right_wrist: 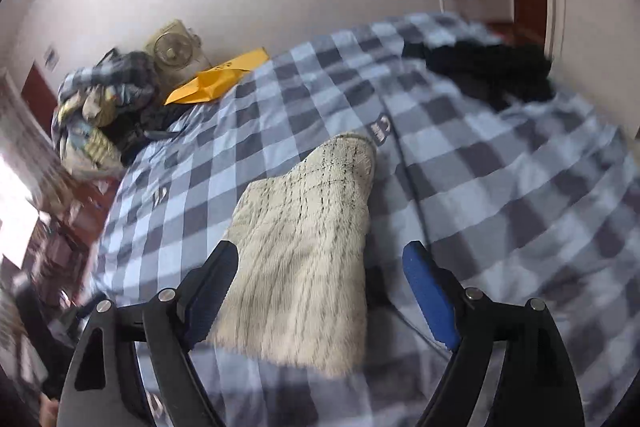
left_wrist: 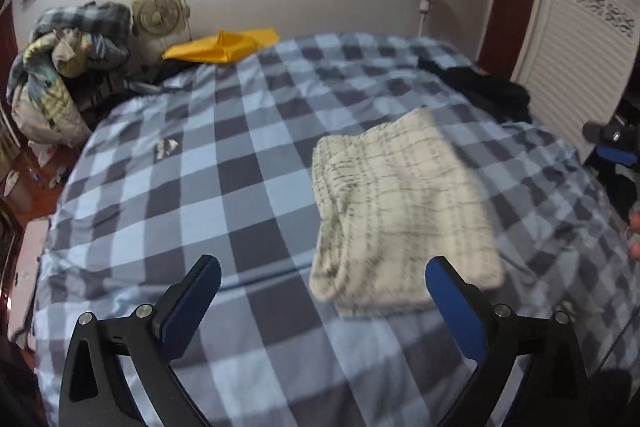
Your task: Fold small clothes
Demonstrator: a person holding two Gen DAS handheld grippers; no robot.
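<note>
A folded cream knit garment with thin dark lines [left_wrist: 400,211] lies on the blue and grey checked bedspread [left_wrist: 200,167]. My left gripper [left_wrist: 320,279] is open and empty, just in front of the garment's near edge, with its right finger beside the near right corner. In the right wrist view the same garment [right_wrist: 308,247] lies between the fingers of my right gripper [right_wrist: 320,267], which is open. Its left finger is at the garment's left edge; I cannot tell if it touches.
A black garment heap [left_wrist: 488,87] lies at the bed's far right. A yellow envelope [left_wrist: 224,47] and a small fan [left_wrist: 158,13] sit by the far wall. A pile of bedding [left_wrist: 68,63] is at the far left. A white louvred wardrobe [left_wrist: 580,39] stands right.
</note>
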